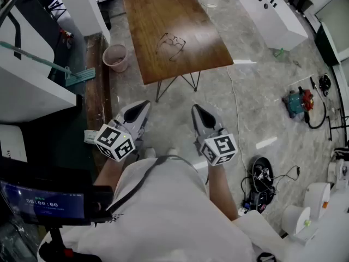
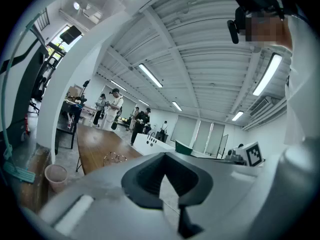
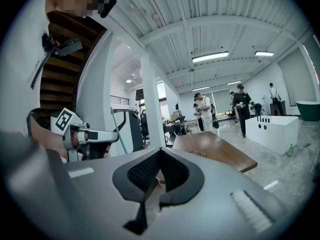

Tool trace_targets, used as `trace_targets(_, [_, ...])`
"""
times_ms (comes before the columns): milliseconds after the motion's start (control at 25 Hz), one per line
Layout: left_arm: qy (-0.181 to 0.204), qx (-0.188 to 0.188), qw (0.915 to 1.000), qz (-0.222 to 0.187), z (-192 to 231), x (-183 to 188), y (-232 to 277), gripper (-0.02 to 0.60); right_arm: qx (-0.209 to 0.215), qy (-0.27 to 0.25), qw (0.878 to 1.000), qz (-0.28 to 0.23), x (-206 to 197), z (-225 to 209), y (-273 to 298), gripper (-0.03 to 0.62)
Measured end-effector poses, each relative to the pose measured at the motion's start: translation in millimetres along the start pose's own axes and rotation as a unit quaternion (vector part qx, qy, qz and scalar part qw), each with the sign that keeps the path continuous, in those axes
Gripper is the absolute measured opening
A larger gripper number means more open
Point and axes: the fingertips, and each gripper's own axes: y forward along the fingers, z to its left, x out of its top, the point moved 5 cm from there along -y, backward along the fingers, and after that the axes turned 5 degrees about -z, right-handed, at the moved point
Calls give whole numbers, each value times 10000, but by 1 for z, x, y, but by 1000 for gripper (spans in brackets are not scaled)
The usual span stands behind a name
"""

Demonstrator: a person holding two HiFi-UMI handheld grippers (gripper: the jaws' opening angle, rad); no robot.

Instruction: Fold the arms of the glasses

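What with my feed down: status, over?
Left gripper, right gripper: both shut, empty, short of the table. Glasses untouched on it, arms look open. Pink bin beside table, not in the way.

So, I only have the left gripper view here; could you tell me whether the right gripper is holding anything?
Observer: No, the right gripper is empty, its jaws shut together.
Operator: Thank you. How do the glasses lie?
Observer: The glasses lie alone on the wooden table, arms apparently unfolded.
Operator: Are we close to them?
Observer: Not yet; the left gripper and the right one hover over the floor, short of the table's near edge.
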Motion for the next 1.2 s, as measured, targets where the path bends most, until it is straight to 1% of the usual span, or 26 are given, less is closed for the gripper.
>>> trace_targets(480, [81, -78, 9999, -48, 9, 8, -12, 3, 28, -59, 10000, -13, 7, 15, 9, 8])
trace_targets(680, [16, -189, 9998, 5, 14, 6, -18, 3, -37, -59, 10000, 13, 5, 22, 10, 9])
trace_targets(760, [-8, -230, 9997, -14, 15, 8, -21, 3, -61, -40, 10000, 15, 4, 25, 10, 9])
trace_targets(960, [-82, -198, 9998, -38, 27, 6, -32, 5, -120, 114, 9999, 4, 0, 35, 13, 9])
trace_targets(1200, [-81, -311, 9995, -5, 44, 6, -48, 5, -152, 189, 9997, 65, -10, 54, 21, 9])
